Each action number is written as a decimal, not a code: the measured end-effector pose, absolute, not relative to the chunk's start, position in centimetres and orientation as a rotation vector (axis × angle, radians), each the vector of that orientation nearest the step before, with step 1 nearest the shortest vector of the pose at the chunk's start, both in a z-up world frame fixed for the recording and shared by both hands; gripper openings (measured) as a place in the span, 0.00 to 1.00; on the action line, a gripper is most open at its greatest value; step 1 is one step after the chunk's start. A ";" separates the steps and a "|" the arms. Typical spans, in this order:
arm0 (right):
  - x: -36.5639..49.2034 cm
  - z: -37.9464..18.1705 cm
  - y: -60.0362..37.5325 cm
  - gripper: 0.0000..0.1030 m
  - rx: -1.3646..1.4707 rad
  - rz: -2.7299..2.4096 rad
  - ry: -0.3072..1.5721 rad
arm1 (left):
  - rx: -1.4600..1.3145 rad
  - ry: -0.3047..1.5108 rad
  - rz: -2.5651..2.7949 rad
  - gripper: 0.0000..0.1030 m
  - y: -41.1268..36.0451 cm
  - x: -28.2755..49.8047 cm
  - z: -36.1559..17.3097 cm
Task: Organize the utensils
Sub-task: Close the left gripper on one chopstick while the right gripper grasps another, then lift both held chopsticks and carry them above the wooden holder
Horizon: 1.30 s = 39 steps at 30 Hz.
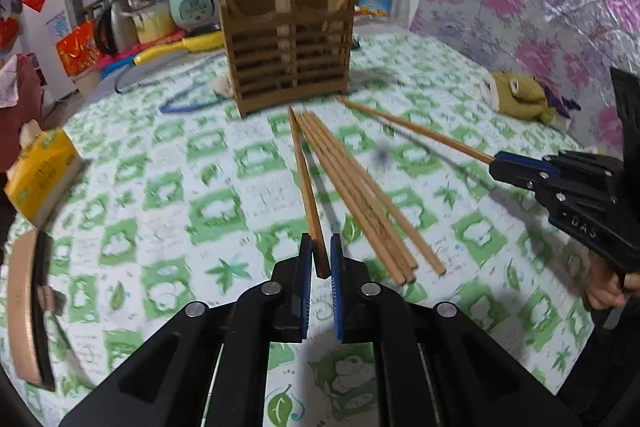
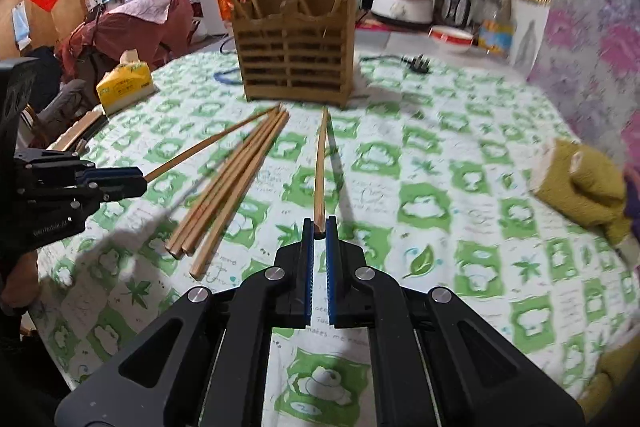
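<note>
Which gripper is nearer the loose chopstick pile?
Left. The left gripper sits at the near ends of the chopstick pile, clamping one chopstick beside it. The right gripper holds its own chopstick off to the pile's right, clearly apart.

Each wrist camera sits just behind its own gripper and looks forward along the fingers, low over the table's green-and-white cloth [image 1: 168,163] toward the wooden utensil holder [image 1: 288,43] at the far side. The left view faces it from slightly left and catches the right gripper [image 1: 496,163] at its right edge; the right view mirrors this, with the left gripper [image 2: 142,183] at its left edge. Both share the holder, the loose chopsticks [image 2: 228,187] and the yellow tissue pack [image 2: 124,83].
</note>
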State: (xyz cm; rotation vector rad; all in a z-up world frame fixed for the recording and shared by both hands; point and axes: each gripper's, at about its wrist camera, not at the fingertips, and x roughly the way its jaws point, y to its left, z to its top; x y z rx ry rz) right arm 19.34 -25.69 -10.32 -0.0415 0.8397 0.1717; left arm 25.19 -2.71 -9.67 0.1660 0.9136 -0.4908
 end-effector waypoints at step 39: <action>22.2 4.7 -26.2 0.06 0.068 0.177 0.498 | 0.102 1.098 -0.463 0.29 -1.4 26.2 -12.9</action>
